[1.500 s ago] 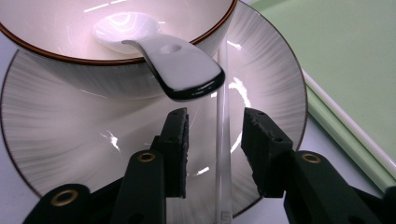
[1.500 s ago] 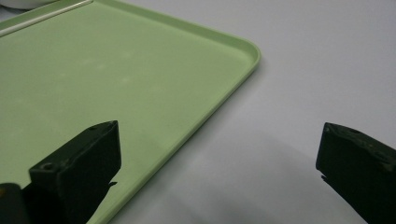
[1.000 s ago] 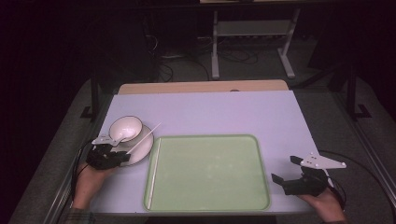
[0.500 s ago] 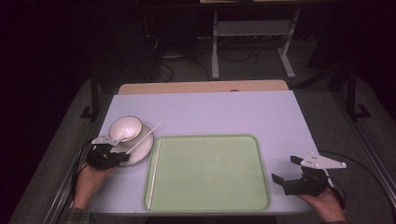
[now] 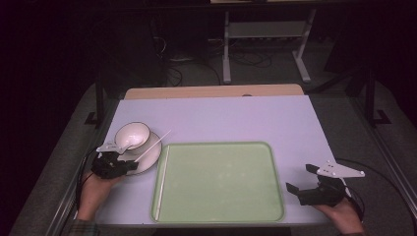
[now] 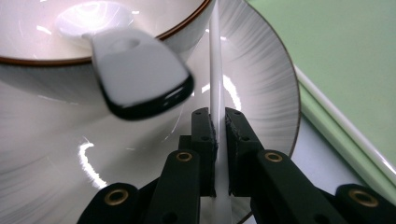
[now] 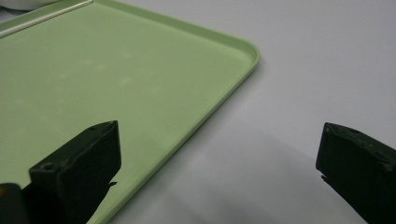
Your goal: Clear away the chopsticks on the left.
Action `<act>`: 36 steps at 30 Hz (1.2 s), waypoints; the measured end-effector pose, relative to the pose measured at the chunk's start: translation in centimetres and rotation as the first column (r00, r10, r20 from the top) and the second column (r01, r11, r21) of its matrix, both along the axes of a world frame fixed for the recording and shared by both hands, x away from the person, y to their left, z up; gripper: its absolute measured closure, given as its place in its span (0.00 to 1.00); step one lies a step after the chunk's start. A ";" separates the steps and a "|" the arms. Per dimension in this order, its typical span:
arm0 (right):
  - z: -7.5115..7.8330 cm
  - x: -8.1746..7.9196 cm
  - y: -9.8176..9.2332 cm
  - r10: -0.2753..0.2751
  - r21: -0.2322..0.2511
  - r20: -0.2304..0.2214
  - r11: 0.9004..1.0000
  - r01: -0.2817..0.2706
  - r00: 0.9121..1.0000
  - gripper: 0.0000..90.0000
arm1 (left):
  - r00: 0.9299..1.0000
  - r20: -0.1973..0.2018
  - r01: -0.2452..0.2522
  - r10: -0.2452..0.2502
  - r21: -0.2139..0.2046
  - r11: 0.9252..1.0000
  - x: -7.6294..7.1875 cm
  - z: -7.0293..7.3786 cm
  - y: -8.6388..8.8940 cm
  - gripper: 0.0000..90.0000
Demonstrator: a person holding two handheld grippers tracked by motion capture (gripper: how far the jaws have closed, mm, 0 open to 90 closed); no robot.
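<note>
A white bowl [image 5: 132,135] stands on a white plate [image 5: 147,160] at the table's left, with a white spoon [image 6: 137,70] resting in it. A thin white chopstick [image 5: 152,146] lies slanted across the plate. My left gripper [image 5: 131,165] sits at the plate's near edge. Its jaws have just been closing and are now shut on the chopstick [image 6: 215,70], pads pressed on both sides. My right gripper [image 5: 301,178] rests open beside the right edge of the green tray [image 5: 219,182], nothing between its jaws [image 7: 218,140].
A second white chopstick [image 6: 341,123] lies along the tray's left rim [image 6: 322,107]. The tray's inside is bare. The lilac table top [image 5: 221,118] stretches behind the tray, and dark floor with cables and a metal stand lies beyond it.
</note>
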State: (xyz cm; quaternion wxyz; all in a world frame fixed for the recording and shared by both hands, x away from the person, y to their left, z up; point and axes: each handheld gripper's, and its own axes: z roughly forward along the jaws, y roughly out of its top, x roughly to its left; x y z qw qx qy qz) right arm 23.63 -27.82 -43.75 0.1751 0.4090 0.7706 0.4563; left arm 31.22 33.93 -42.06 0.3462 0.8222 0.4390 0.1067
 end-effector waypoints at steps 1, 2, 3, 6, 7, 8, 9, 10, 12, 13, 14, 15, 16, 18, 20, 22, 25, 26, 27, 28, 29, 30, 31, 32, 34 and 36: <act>0.0 0.0 0.0 0.001 0.000 0.000 1.000 -0.001 1.000 0.00 | 1.000 0.001 0.003 -0.003 -0.003 1.000 0.0 0.1 -0.1 0.93; 0.0 0.0 0.0 0.001 0.000 0.000 1.000 -0.001 1.000 0.00 | 1.000 0.001 0.003 -0.003 -0.003 1.000 0.0 0.1 -0.1 0.93; 0.0 0.0 0.0 0.001 0.000 0.000 1.000 -0.001 1.000 0.00 | 1.000 0.005 0.008 -0.008 -0.010 1.000 -0.1 0.2 -0.2 0.93; 0.0 0.0 0.0 0.000 0.001 0.000 1.000 0.000 1.000 0.00 | 1.000 0.008 0.013 -0.013 -0.016 1.000 -0.2 0.3 -0.2 0.93; 0.0 0.0 -0.1 0.000 0.000 0.000 1.000 0.000 1.000 0.00 | 1.000 0.011 0.016 -0.016 -0.022 1.000 -0.3 0.5 -0.3 0.93; 0.0 0.0 -0.1 0.000 0.000 0.000 1.000 0.000 1.000 0.00 | 1.000 0.011 0.016 -0.016 -0.022 1.000 -0.3 0.5 -0.3 0.93; 0.0 0.0 -0.1 -0.003 -0.001 0.000 1.000 0.003 1.000 0.00 | 1.000 0.013 0.019 -0.018 -0.025 1.000 -0.3 0.5 -0.4 0.93; 0.0 0.0 -0.1 -0.003 -0.001 0.000 1.000 0.003 1.000 0.00 | 1.000 0.016 0.021 -0.021 -0.030 0.999 -0.3 0.6 -0.4 0.93; 0.0 0.0 -0.1 -0.003 0.000 0.002 1.000 0.003 1.000 0.00 | 0.999 0.023 0.027 -0.026 -0.036 0.999 -0.5 0.9 -0.4 0.93; 0.0 0.0 -0.1 -0.004 0.000 0.002 1.000 0.004 1.000 0.00 | 0.999 0.026 0.028 -0.027 -0.040 0.999 -0.6 0.9 -0.5 0.93; 0.0 0.0 -0.1 -0.004 0.000 0.002 1.000 0.004 1.000 0.00 | 0.999 0.029 0.030 -0.029 -0.048 0.998 -0.6 1.0 -0.5 0.93; 0.1 0.0 -0.1 -0.004 0.000 0.003 1.000 0.004 1.000 0.00 | 0.999 0.030 0.032 -0.030 -0.048 0.998 -0.7 1.1 -0.5 0.93; 0.1 0.0 -0.1 -0.004 0.000 0.003 1.000 0.004 1.000 0.00 | 0.999 0.030 0.032 -0.030 -0.048 0.998 -0.7 1.1 -0.5 0.93; 0.1 0.0 -0.1 -0.002 -0.001 0.003 1.000 0.002 1.000 0.00 | 0.999 0.035 0.037 -0.036 -0.050 0.998 -0.8 1.3 -0.6 0.93; 0.1 0.0 -0.1 -0.003 0.000 0.004 1.000 0.003 1.000 0.00 | 0.998 0.042 0.042 -0.040 -0.055 0.998 -0.9 1.4 -0.8 0.93; 0.1 -0.1 -0.1 -0.002 0.001 0.006 1.000 0.002 1.000 0.00 | 0.998 0.047 0.048 -0.045 -0.061 0.997 -1.0 1.6 -1.1 0.93; 0.2 -0.1 -0.1 -0.002 0.001 0.007 1.000 0.002 1.000 0.00 | 0.996 0.062 0.066 -0.062 -0.072 0.995 -1.3 2.1 -1.6 0.93; 0.2 -0.1 -0.1 -0.002 0.001 0.007 1.000 0.002 1.000 0.00 | 0.996 0.062 0.066 -0.062 -0.072 0.995 -1.3 2.1 -1.6 0.93; 0.1 -0.1 -0.1 0.000 -0.001 0.007 1.000 0.000 1.000 0.00 | 0.995 0.068 0.075 -0.070 -0.075 0.994 -1.4 2.4 -1.9 0.93; 0.1 -0.1 -0.1 0.000 -0.001 0.007 1.000 0.000 1.000 0.00 | 0.995 0.068 0.075 -0.070 -0.075 0.994 -1.4 2.4 -1.9 0.93; 0.1 -0.1 -0.1 -0.001 0.000 0.004 1.000 0.001 1.000 0.00 | 0.994 0.073 0.086 -0.080 -0.080 0.993 -1.6 2.6 -2.4 0.93; 0.1 -0.1 -0.1 -0.001 0.000 0.004 1.000 0.001 1.000 0.00 | 0.994 0.073 0.086 -0.080 -0.080 0.993 -1.6 2.6 -2.4 0.93; 0.1 -0.1 -0.1 0.000 -0.001 0.006 1.000 0.000 1.000 0.00 | 0.993 0.078 0.097 -0.090 -0.084 0.992 -1.7 2.8 -2.8 0.93; 0.1 -0.1 -0.1 0.000 -0.001 0.007 1.000 0.000 1.000 0.00 | 0.993 0.078 0.097 -0.090 -0.084 0.992 -1.7 2.8 -2.8 0.93; 0.1 -0.1 -0.1 -0.001 -0.001 0.007 1.000 0.001 1.000 0.00 | 0.992 0.082 0.108 -0.101 -0.090 0.990 -1.8 2.9 -3.2 0.93; 0.1 -0.1 -0.1 -0.001 -0.002 0.005 1.000 0.001 1.000 0.00 | 0.990 0.083 0.123 -0.116 -0.090 0.988 -1.9 3.1 -3.7 0.93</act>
